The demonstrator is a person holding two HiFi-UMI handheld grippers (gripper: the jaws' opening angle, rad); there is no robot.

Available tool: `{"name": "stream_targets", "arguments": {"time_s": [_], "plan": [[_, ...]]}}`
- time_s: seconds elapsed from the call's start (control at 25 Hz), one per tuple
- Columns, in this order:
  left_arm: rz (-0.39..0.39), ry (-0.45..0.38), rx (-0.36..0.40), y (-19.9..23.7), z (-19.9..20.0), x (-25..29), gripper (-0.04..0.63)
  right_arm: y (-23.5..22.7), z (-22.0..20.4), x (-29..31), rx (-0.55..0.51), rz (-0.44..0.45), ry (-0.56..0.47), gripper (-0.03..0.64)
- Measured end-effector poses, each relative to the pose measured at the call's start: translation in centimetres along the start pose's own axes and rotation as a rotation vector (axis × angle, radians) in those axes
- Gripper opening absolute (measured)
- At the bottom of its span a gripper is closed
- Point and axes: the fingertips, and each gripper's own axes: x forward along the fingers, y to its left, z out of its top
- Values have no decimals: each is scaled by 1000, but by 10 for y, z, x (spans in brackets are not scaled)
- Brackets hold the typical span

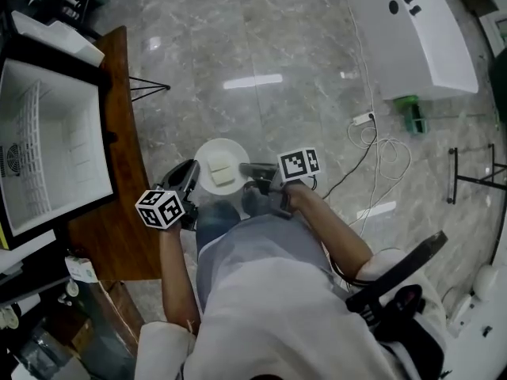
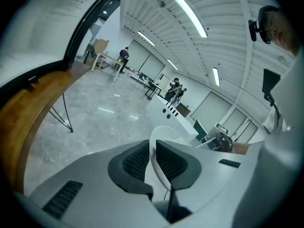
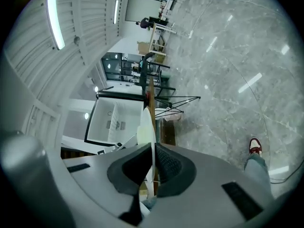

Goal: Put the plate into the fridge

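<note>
The plate [image 1: 212,150] is round, white and smooth, thin at the rim; it hangs level above the floor [image 1: 277,46], apart from the fridge [image 1: 47,149] and just past the long edge of the wooden tabletop [image 1: 123,133] that carries the fridge; a pale, soft-cornered square block [image 1: 223,170] lies on the plate's middle.

The left tool [image 1: 190,176] pinches the plate's rim on the side nearer the fridge; in the left gripper view its ribbed black pads are closed on the thin white edge [image 2: 164,134], which stands up between them [image 2: 153,156]; the right tool [image 1: 252,171] pinches the opposite rim, the side away from the fridge; in the right gripper view the plate [image 3: 151,127] shows edge-on as a narrow white blade clamped between the dark pads [image 3: 153,163], with the fridge [image 3: 116,120] straight beyond it.

The fridge is a boxy white cavity in a black frame, its mouth open toward the plate; a white wire grid lines one inner wall; the tabletop is dark brown, glossy, with a straight edge; between that edge and the plate lies a narrow strip of polished grey marble floor; away from the fridge the floor stays open as far as a white cable [image 1: 372,145].
</note>
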Motion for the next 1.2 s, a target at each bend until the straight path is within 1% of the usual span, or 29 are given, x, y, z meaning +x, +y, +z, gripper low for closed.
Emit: {"name": "stream_targets", "arguments": {"time_s": [0.08, 0.32, 0.44, 0.52, 0.6, 0.76, 0.88, 1.0, 1.08, 1.2], "plan": [[-19, -1, 30, -9, 12, 8, 60, 5, 11, -9, -12, 4, -21, 23], [-69, 1, 80, -16, 50, 26, 60, 22, 45, -17, -28, 4, -73, 23], [-97, -2, 82, -20, 68, 42, 60, 26, 64, -24, -14, 5, -89, 23], [-114, -5, 77, -15, 81, 52, 60, 29, 81, -21, -4, 6, -96, 23], [-124, 0, 89, -5, 99, 61, 60, 33, 102, -13, -5, 1, -97, 23], [-133, -1, 117, 13, 158, 74, 60, 58, 155, 6, -10, -3, -105, 23], [-133, -43, 136, 28, 212, 89, 60, 75, 206, 24, -20, 7, -110, 23], [-108, -72, 176, 49, 262, 101, 60, 94, 257, 45, -45, 11, -102, 23], [-94, -94, 173, 66, 296, 106, 61, 110, 289, 62, -68, 7, -85, 23], [-90, -139, 145, 99, 337, 110, 61, 128, 331, 95, -103, 4, -52, 23]]}}
